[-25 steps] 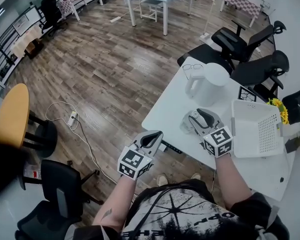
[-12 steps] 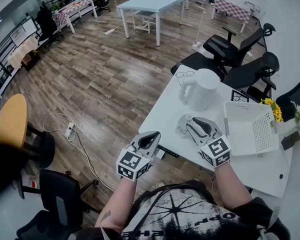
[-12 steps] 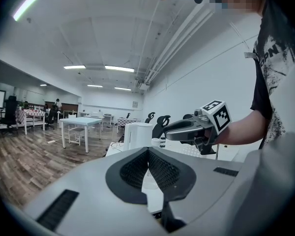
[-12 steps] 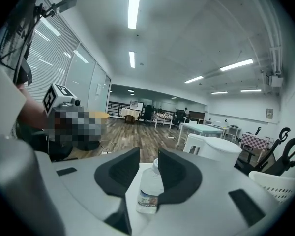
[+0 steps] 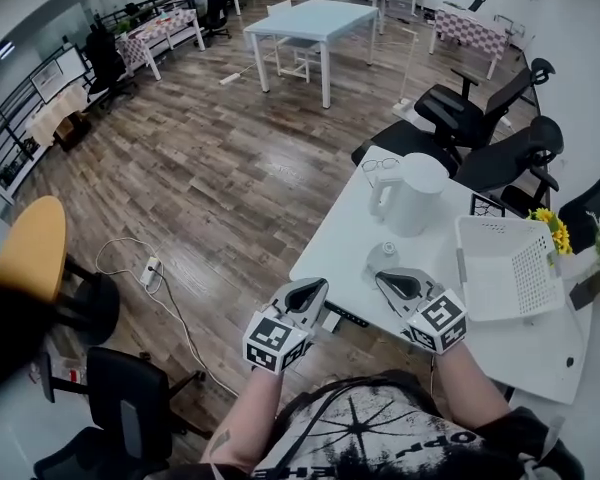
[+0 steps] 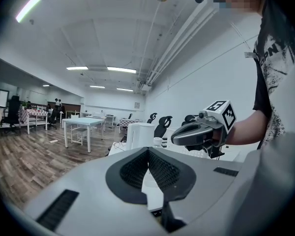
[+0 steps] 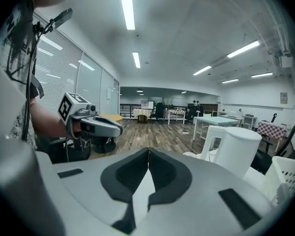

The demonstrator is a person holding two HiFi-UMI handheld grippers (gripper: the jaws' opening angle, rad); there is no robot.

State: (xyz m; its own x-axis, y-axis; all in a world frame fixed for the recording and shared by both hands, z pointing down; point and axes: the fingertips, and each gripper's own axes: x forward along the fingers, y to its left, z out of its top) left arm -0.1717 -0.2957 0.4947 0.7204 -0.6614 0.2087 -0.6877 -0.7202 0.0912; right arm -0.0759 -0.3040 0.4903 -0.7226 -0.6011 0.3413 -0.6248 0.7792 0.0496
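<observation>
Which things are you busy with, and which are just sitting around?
Busy with:
- right tool, shut, empty
- left tool, shut, empty
- small bottle on the table, nearest the right tool

Just sitting around:
- white kettle
- glasses
- white basket
- yellow flowers

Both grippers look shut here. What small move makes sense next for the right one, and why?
Probably open the right gripper. Its jaws are closed with nothing between them, and the bottle sits on the table just ahead of its tips. Open jaws would likely be needed before it could close on the bottle.
</observation>
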